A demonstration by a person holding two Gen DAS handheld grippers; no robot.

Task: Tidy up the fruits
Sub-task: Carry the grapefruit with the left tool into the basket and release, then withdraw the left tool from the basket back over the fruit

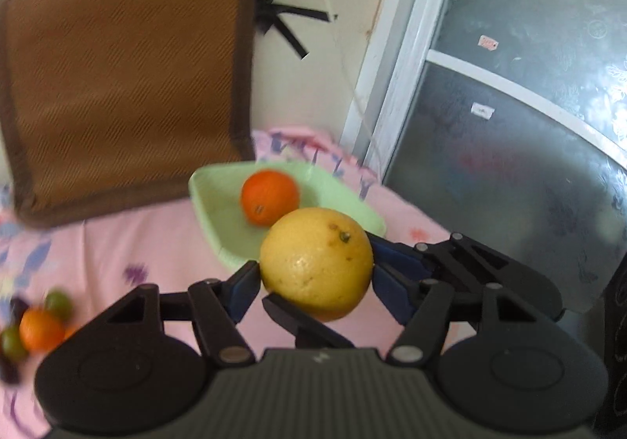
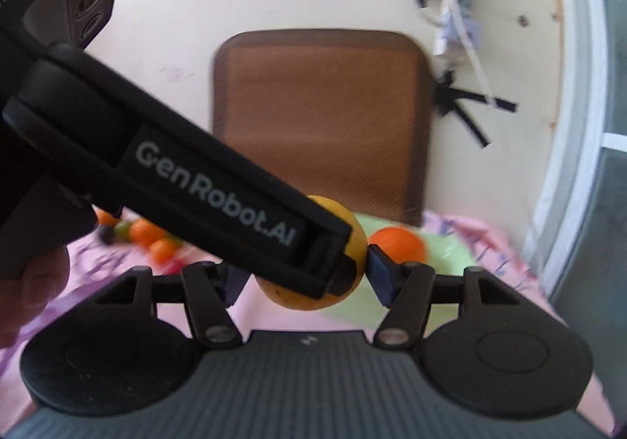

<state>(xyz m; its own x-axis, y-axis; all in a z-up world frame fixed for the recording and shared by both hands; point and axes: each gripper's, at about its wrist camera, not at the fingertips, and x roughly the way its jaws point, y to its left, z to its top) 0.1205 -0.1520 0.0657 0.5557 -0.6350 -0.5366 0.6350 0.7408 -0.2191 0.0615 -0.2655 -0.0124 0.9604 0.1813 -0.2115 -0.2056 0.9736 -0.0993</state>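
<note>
A brown woven cushion with a darker border (image 1: pixel 121 78) leans against the cream wall behind a table under a pink flowered cloth (image 1: pixel 129 243), and on that cloth sits a pale green plastic tray (image 1: pixel 211 196) with one small round orange (image 1: pixel 269 196) in it. The large yellow round citrus (image 1: pixel 316 262) hangs in the air just in front of the tray's near edge, so the drop looks to lie straight ahead and slightly down. Both tools clamp it at once: the left gripper (image 1: pixel 313 274) from its sides, the right gripper (image 2: pixel 301 274) crosswise. Loose small fruits (image 1: pixel 37 325) wait far left
</note>
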